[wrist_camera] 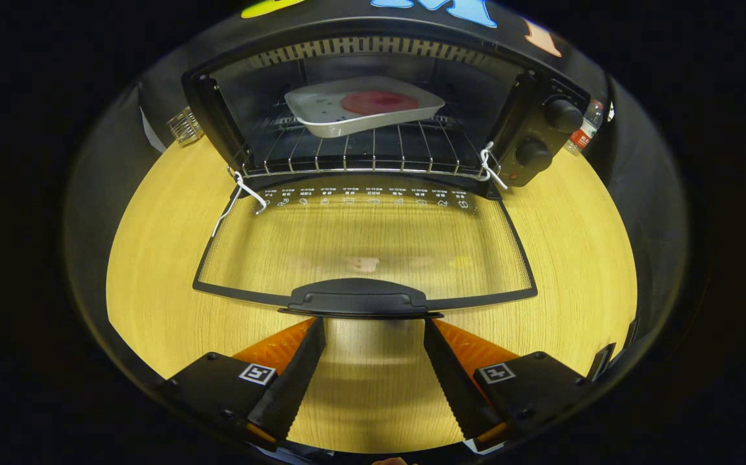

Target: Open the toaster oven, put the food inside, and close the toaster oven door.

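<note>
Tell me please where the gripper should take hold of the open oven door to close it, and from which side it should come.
Best grip looks like the black handle at the free edge of the glass door, approached straight from the front. The door lies flat and the handle juts toward the open gripper, whose fingertips sit just under it. The tray of food is already on the rack.

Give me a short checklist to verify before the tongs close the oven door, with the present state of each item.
1. Dish with food rests on the rack inside the oven: ok.
2. Nothing lies on the open glass door: ok.
3. Tongs open and holding nothing: ok.
4. Tips reach the door handle: ok.
5. Dish sits clear of the door's path: ok.
6. Fingers under the handle for lifting: cannot tell.
</note>
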